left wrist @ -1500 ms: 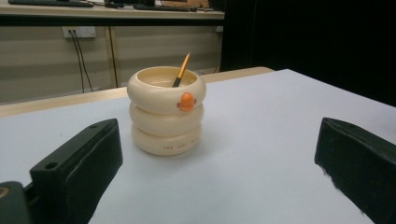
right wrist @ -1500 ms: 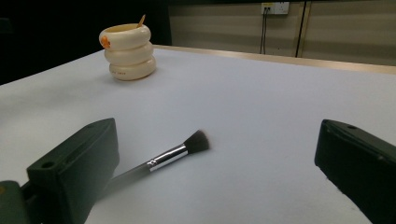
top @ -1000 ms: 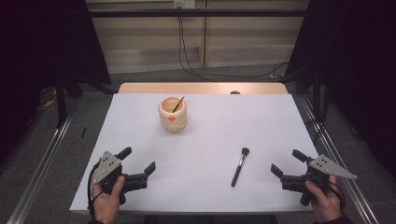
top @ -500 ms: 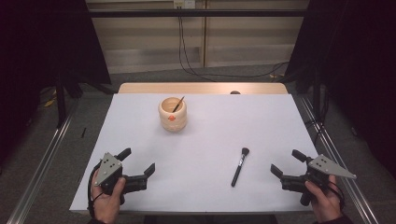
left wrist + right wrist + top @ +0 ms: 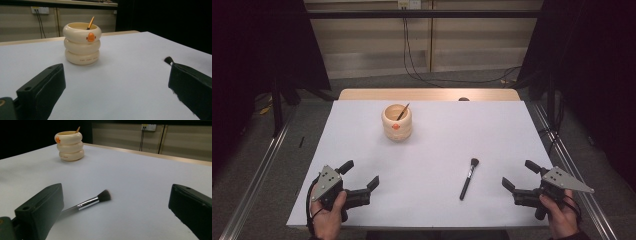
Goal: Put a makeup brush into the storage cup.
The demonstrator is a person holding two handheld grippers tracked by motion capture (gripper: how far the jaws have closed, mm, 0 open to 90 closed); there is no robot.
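Brush [image 5: 469, 178] flat near right gripper [image 5: 518, 175] | left gripper view: tip only, likely bristles

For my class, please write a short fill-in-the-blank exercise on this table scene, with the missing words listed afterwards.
1. The makeup brush lies flat on the white table, nearer the ____ tool.
2. The cream holder is built of ____ stacked rings.
3. Both the right tool and the left tool have their jaws ____.
4. A thin stick leans inside the ____.

Missing words: right; three; open; holder
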